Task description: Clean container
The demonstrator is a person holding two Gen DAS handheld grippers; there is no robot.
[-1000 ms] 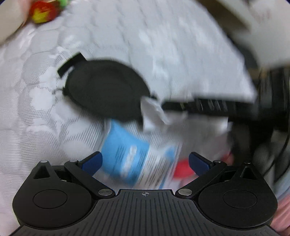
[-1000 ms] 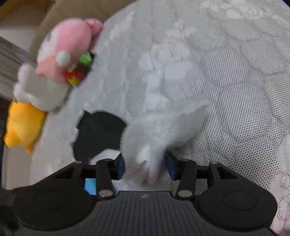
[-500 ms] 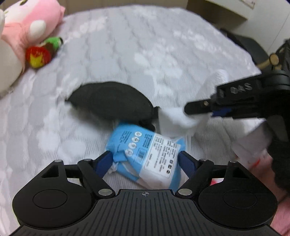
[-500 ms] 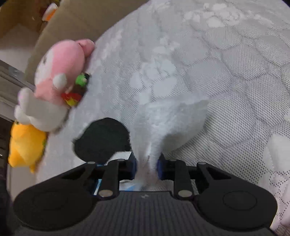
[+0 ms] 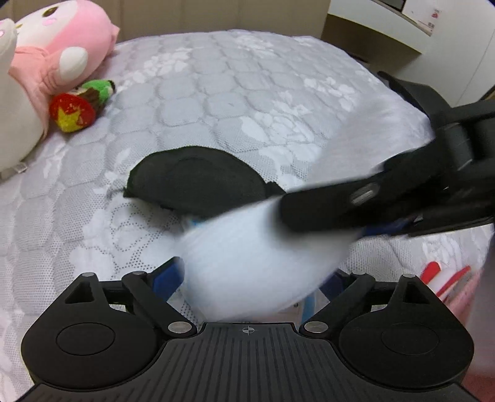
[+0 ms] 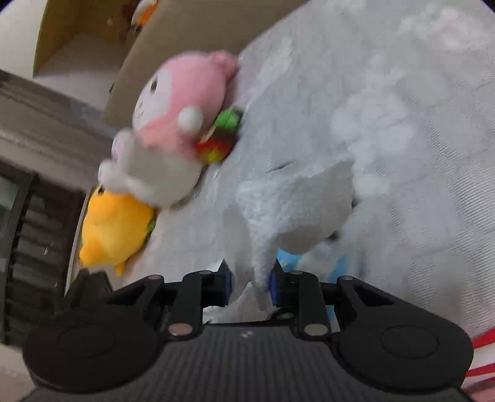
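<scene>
A black, round, flat container [image 5: 198,182] lies on the grey quilted mattress [image 5: 247,92]. My right gripper [image 6: 250,278] is shut on a white wet wipe [image 6: 294,210] that hangs out ahead of its fingers. Below the wipe lies the blue wipe packet [image 6: 312,259]. In the left wrist view the right gripper [image 5: 297,213] reaches in from the right, and the blurred wipe [image 5: 256,256] sweeps in front of the container's near edge. My left gripper [image 5: 249,280] has its jaws opening, with the wipe blur between them. That blur hides most of the packet there.
A pink and white plush toy [image 5: 58,52] and a red and green strawberry toy [image 5: 72,113] lie at the mattress's far left. A yellow plush [image 6: 114,228] sits at the bed's edge. A red and white package [image 5: 445,278] lies at the right, with white furniture [image 5: 402,24] behind.
My right gripper closed on the wipe and lifted it, drawing it out over the packet. My left jaws narrowed around the blue packet, then widened. The wipe now covers the packet in the left view.
</scene>
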